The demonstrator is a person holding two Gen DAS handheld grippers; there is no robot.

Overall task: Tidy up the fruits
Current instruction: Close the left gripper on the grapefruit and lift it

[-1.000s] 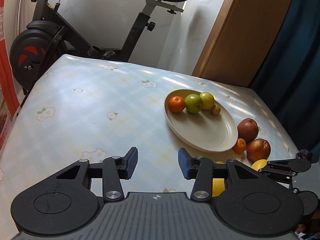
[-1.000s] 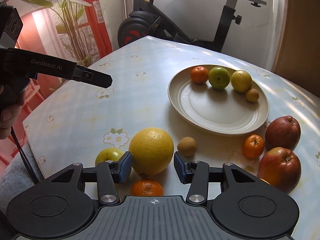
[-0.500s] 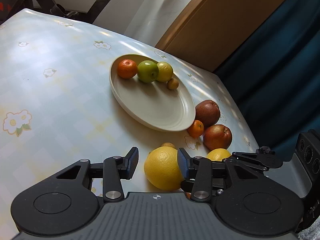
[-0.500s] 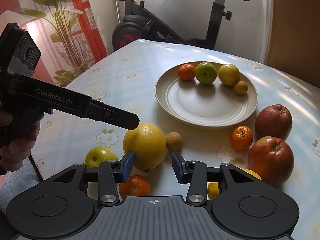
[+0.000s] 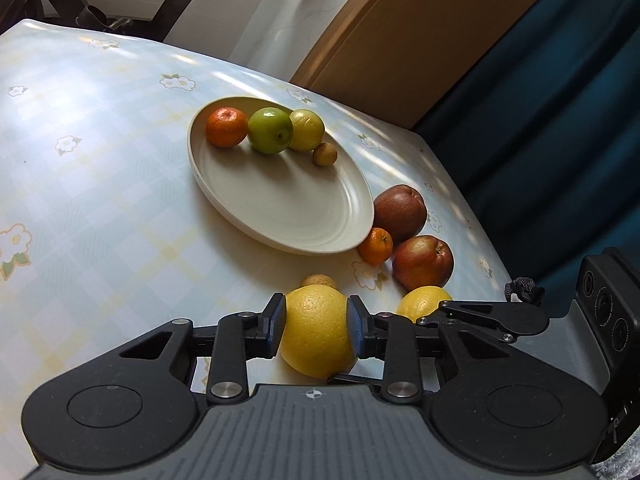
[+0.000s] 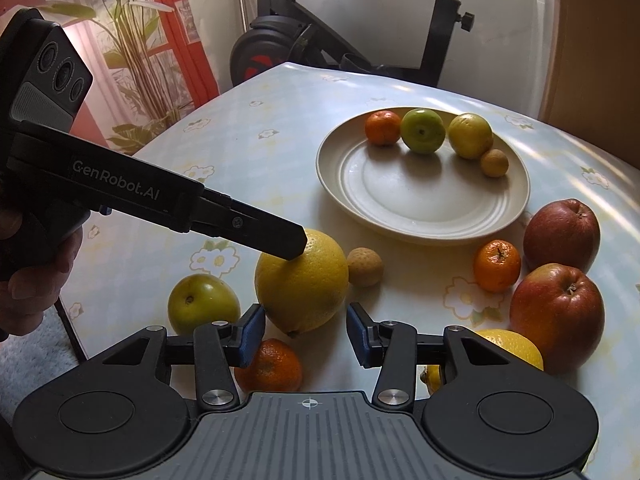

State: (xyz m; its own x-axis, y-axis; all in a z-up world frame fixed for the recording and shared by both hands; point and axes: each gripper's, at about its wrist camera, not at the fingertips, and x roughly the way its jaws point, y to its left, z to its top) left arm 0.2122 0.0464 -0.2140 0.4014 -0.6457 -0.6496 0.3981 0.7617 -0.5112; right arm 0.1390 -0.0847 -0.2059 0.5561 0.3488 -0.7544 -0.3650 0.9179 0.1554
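Your right tool's body [image 6: 306, 334] half covers the small orange mandarin [image 6: 269, 365] and most of the yellow lemon [image 6: 508, 350].

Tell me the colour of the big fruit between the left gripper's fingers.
Yellow; the large citrus fruit shows best in the left wrist view.
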